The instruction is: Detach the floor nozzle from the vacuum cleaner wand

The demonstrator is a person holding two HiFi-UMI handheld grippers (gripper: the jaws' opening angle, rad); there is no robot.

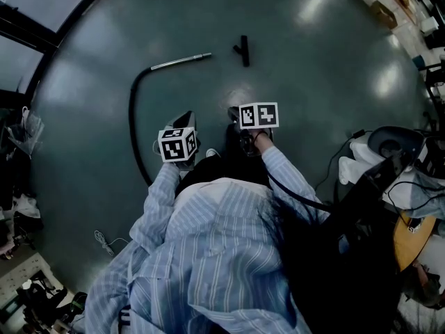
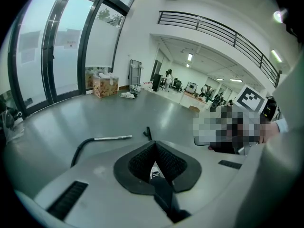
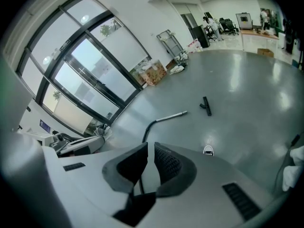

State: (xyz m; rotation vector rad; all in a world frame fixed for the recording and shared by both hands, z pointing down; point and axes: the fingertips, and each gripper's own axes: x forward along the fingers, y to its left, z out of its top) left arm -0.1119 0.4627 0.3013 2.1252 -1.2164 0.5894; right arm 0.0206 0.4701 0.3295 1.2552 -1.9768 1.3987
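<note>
- The floor nozzle [image 1: 243, 50] lies flat on the floor [image 1: 313, 82], well apart from the wand [image 1: 182, 60]. There is an open gap between the wand's free end and the nozzle.
- The wand also lies on the floor, joined to a black hose [image 1: 133, 124] that curves back toward the person.
- Step in hand, as judged: separation appears complete. Neither part is held.
- Left claw [image 2: 155, 144]: pads pressed together, nothing between them.
- Right claw [image 3: 151, 146]: pads a narrow slit apart and gripping nothing. Only the distant hose shows through the gap.
- Next move, as judged: no further pull is called for. If anything remains, confirm that the nozzle is free, then keep both claws clear.
- Containers: cardboard boxes [image 2: 105, 85] stand by the glass wall. Their contents are too small to tell.
</note>
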